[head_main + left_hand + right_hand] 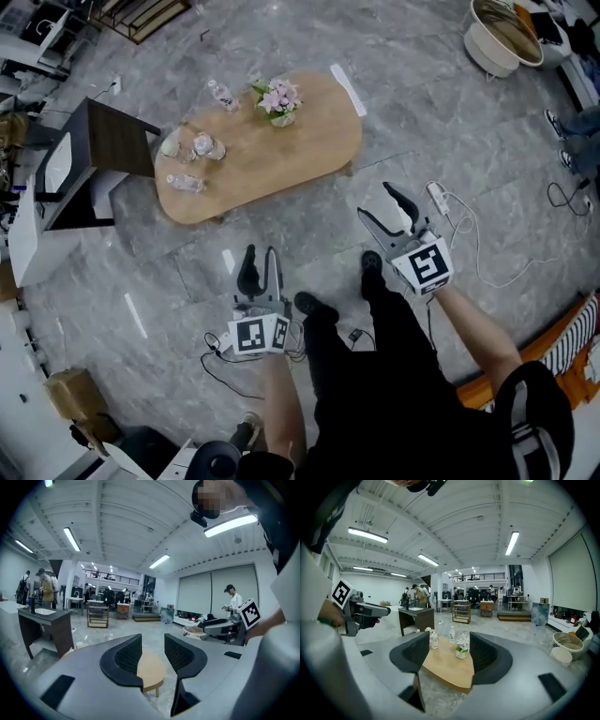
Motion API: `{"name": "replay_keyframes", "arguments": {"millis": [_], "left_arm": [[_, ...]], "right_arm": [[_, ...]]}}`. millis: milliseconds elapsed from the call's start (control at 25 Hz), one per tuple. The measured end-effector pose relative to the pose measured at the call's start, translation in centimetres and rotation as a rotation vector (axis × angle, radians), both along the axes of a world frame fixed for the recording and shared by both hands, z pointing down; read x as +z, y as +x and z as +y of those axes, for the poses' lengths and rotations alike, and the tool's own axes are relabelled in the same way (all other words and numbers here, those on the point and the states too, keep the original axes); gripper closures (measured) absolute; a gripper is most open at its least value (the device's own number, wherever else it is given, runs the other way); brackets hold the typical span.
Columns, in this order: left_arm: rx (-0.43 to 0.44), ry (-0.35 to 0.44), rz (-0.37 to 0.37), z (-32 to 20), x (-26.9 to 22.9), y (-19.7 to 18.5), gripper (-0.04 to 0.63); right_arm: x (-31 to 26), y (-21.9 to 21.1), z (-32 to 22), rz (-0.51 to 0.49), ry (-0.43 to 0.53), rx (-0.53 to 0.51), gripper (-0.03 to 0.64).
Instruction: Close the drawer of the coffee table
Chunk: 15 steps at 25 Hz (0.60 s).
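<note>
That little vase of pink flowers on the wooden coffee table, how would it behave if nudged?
The flower vase looks top-heavy, its bouquet wider than its small base, so it may tip. It seems to be ceramic or glass, so it is likely fragile. On the smooth coffee table it might slide first.

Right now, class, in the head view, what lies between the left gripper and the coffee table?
Only bare grey floor: the head view shows nothing standing between the left gripper and the near edge of the coffee table.
</note>
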<state>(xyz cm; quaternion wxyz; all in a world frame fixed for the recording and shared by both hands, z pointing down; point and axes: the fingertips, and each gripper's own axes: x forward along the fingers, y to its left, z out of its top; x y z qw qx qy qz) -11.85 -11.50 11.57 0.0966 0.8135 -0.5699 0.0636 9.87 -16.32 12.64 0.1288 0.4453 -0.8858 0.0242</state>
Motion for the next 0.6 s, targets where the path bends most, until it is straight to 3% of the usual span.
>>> {"name": "replay_keyframes", "arguments": {"millis": [160, 320, 480, 600], "left_arm": [[-0.017, 0.021, 0.021, 1.4, -4.4, 1.7, 0.437], [0.012, 0.051, 0.029, 2.8, -7.0, 4.4, 0.442], [0.013, 0.074, 0.032, 3.6, -8.8, 6.2, 0.459], [0.008, 0.089, 0.035, 4.3, -9.7, 7.5, 0.473]], "right_arm": [[-4.0, 0.9, 1.5, -0.055, -0.033, -0.004, 0.344], [-6.8, 1.5, 2.6, -0.056, 0.006, -0.032, 0.347], [-8.3, 1.8, 3.9, -0.051, 0.026, -0.045, 0.456], [-8.7, 2.0, 4.9, -0.03, 0.054, -0.082, 0.472]]}}
